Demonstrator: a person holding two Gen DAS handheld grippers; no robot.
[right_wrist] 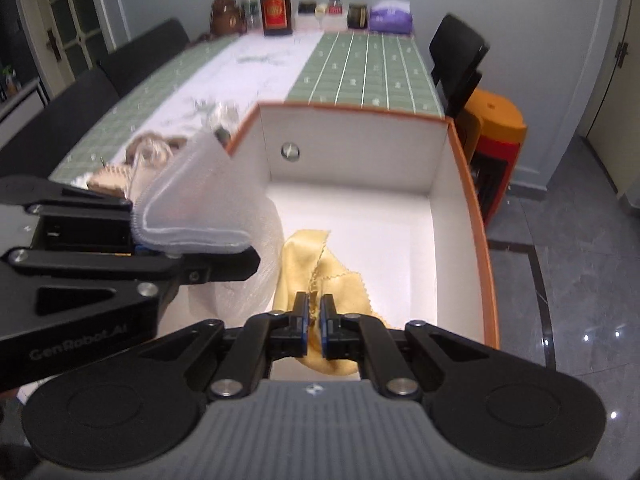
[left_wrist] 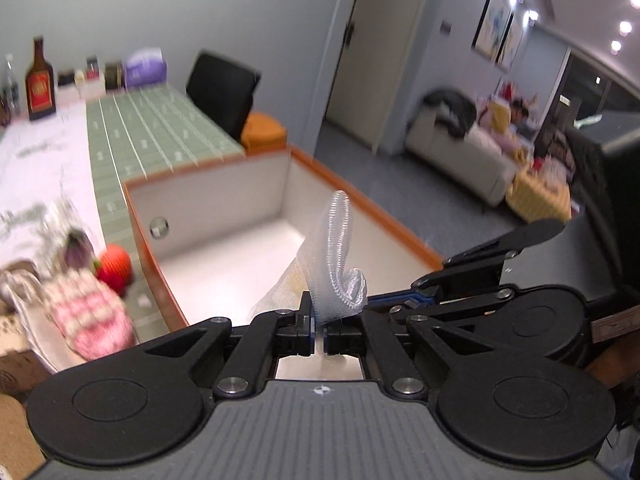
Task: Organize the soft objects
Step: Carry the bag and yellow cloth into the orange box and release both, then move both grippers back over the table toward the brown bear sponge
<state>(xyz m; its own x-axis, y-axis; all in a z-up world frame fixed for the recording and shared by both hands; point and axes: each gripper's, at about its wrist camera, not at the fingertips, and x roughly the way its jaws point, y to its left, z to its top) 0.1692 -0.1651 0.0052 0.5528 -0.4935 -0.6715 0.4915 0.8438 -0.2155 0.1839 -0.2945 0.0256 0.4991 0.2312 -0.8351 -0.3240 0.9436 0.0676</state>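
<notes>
A white box with an orange rim (left_wrist: 360, 196) (right_wrist: 476, 200) stands on the table below both grippers. My left gripper (left_wrist: 319, 320) is shut on a white mesh cloth (left_wrist: 336, 264), which sticks up past its fingers over the box. In the right wrist view the left gripper (right_wrist: 200, 252) comes in from the left, with the mesh cloth (right_wrist: 200, 200) draped over it. My right gripper (right_wrist: 314, 312) is shut on a yellow cloth (right_wrist: 316, 256) that hangs above the box floor, touching the mesh. The right gripper (left_wrist: 400, 294) also shows at the right of the left wrist view.
Left of the box lie a pink-and-white knitted thing (left_wrist: 92, 320), a red soft toy (left_wrist: 116, 268) and beige soft things (right_wrist: 116, 176). A brown bottle (right_wrist: 276, 8) and jars stand at the table's far end. A black chair (right_wrist: 460, 64) and an orange stool (right_wrist: 496, 128) stand to the right.
</notes>
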